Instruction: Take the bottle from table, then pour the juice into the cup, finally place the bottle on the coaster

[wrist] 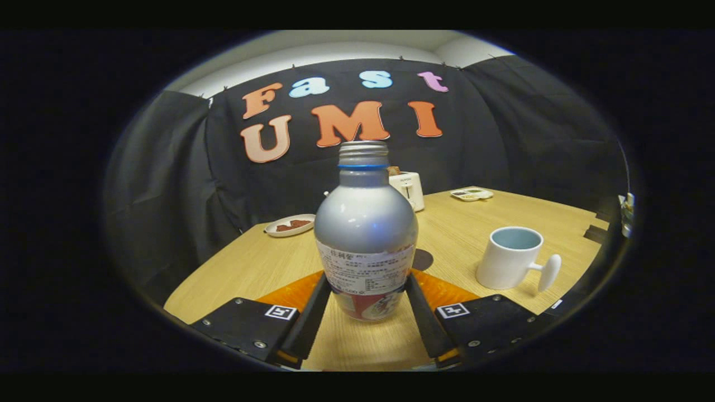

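A silver bottle [366, 223] with a threaded, uncapped neck, a blue ring and a paper label stands upright between my fingers. My gripper [368, 279] is shut on the bottle, with both fingers pressing its lower body at label height. I cannot tell whether the bottle's base rests on the wooden table [251, 268] or hangs just above it. A white cup [511, 258] with a pale blue inside and a handle pointing right stands on the table beyond my right finger. A dark round patch [424, 260], perhaps the coaster, peeks out just behind the bottle's right side.
A white toaster [408, 190] stands at the back behind the bottle. A small plate [289, 225] with brown food lies at the back left, and a small tray [472, 194] at the back right. Black cloth walls close off the table's far edges.
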`<act>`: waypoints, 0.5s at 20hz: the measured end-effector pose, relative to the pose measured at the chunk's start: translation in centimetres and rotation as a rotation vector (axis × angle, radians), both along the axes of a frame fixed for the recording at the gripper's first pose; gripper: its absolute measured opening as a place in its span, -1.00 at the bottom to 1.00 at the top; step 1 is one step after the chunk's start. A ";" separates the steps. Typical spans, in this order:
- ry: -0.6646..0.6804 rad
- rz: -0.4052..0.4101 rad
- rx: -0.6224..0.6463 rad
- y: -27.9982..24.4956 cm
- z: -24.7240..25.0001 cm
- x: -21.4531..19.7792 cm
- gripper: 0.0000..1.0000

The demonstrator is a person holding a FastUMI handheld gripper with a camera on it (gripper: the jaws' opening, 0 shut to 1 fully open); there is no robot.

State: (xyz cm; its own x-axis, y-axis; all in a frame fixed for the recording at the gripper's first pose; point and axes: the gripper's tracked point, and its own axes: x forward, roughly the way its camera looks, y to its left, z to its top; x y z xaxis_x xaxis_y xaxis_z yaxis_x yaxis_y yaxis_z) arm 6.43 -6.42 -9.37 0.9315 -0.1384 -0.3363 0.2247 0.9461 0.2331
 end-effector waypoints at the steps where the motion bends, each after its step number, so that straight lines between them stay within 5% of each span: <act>1: -0.006 -0.011 0.024 -0.2 0.2 0.1 0.52; 10: -0.043 -0.105 0.332 -1.2 -0.2 1.4 0.52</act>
